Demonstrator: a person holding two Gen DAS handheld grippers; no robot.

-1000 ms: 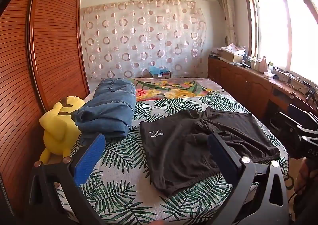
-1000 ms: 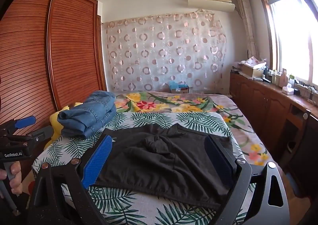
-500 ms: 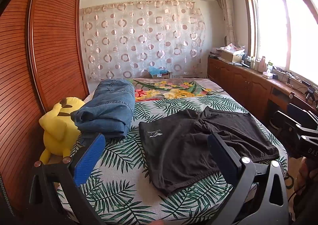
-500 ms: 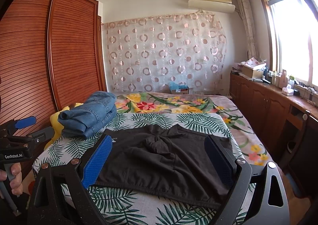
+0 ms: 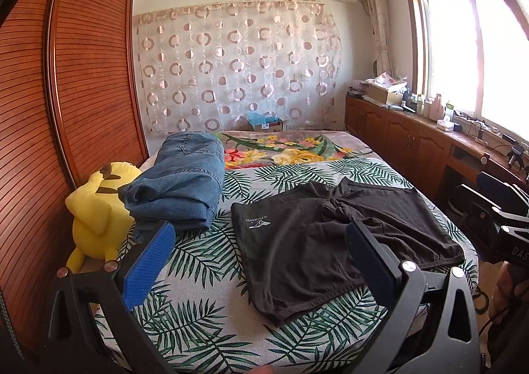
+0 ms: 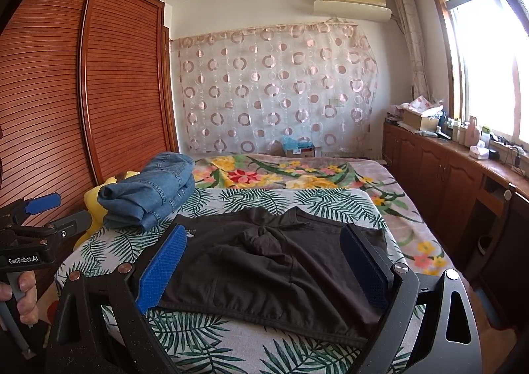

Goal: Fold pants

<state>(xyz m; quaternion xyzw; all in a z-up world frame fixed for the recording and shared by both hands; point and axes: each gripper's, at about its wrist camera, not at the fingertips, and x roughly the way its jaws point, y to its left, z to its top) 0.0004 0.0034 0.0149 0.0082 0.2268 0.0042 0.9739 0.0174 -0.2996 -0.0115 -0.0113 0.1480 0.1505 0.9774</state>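
Bed [image 5: 205,324] with palm-leaf sheet fills the lower half of both views, floral blanket [image 5: 284,149] at its far end. Louvered wooden wardrobe [image 5: 82,76] along the bed's left side. Black shorts [image 5: 317,242], the pants to fold, lie spread flat on the near right part of the bed, logo leg toward the left. Folded blue jeans [image 5: 185,182] sit left of the shorts, apart from them. Yellow Pikachu plush [image 5: 96,212] wedged between jeans and wardrobe. My left gripper [image 5: 261,258] hovers before the bed, jaws wide apart, holding nothing. My right gripper [image 6: 264,261] likewise spread wide and empty, above the shorts' near edge.
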